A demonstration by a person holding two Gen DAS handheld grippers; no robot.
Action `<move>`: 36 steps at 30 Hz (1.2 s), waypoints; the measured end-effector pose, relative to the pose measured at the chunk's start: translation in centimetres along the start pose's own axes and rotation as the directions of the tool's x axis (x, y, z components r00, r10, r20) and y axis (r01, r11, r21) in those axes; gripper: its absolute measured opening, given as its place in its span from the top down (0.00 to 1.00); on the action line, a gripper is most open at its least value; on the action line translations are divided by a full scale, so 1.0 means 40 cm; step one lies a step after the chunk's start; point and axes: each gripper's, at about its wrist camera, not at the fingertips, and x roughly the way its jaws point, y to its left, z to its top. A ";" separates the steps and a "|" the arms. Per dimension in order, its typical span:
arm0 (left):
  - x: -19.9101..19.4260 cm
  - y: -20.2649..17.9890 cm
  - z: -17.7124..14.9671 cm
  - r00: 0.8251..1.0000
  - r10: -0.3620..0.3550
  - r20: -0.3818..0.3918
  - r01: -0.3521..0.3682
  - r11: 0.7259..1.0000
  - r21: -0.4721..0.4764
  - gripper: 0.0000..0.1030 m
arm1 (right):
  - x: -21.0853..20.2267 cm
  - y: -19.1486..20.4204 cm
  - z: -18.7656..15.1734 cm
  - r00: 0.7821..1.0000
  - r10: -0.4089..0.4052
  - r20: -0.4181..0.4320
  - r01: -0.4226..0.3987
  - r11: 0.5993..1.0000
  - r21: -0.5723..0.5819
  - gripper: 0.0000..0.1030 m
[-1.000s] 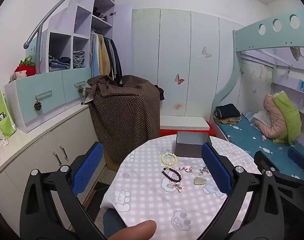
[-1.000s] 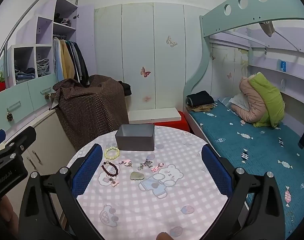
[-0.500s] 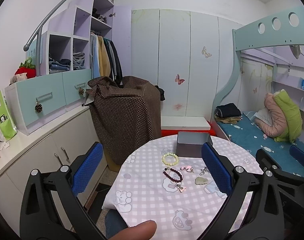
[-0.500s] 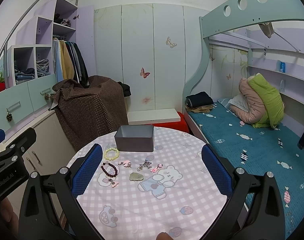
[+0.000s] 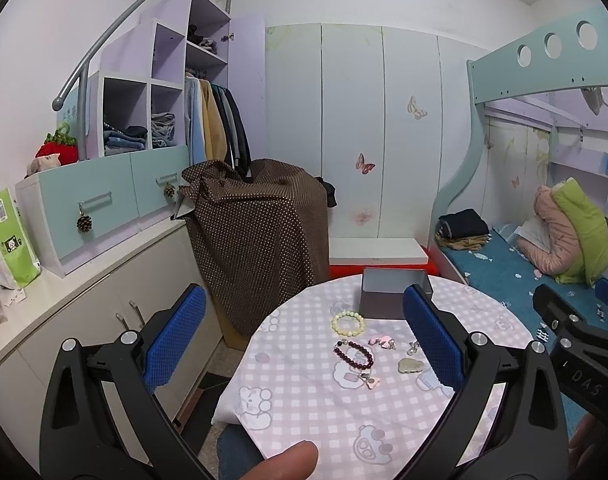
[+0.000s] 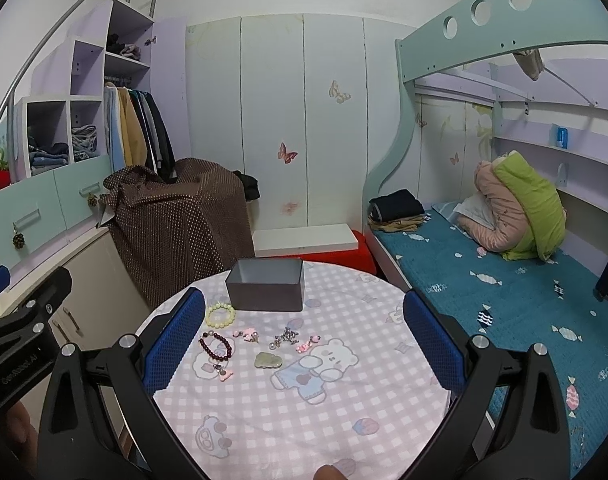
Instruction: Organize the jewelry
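The grey box (image 5: 388, 298) is the landmark. In the left wrist view its right front corner is hidden behind a blue finger pad (image 5: 432, 336), and its inside cannot be seen. In front of the box, the small silver charms (image 6: 285, 337) and the pink charms (image 6: 246, 335) are too small to tell their shape. The round table (image 6: 288, 412), on which the box stands, is cut off at the bottom edge. Left of the box, the left gripper body (image 6: 20, 344) is cut off by the edge.
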 end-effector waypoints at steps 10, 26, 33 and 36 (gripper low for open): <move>-0.017 0.001 0.008 1.000 -0.008 0.014 0.008 1.000 -0.005 0.05 | -0.013 0.010 0.002 1.000 0.004 0.025 -0.004 1.000 -0.014 0.07; -0.028 0.007 0.013 1.000 -0.003 0.027 0.003 1.000 -0.013 0.05 | -0.031 0.016 -0.001 0.998 0.001 0.061 0.000 1.000 -0.029 0.07; -0.026 0.009 0.013 1.000 -0.006 0.023 0.006 1.000 -0.012 0.05 | -0.035 0.019 -0.001 0.998 0.004 0.065 -0.002 0.999 -0.036 0.07; -0.016 0.011 0.012 1.000 -0.008 0.010 0.008 1.000 -0.014 0.05 | -0.032 0.019 -0.003 0.998 0.000 0.062 0.002 0.999 -0.037 0.07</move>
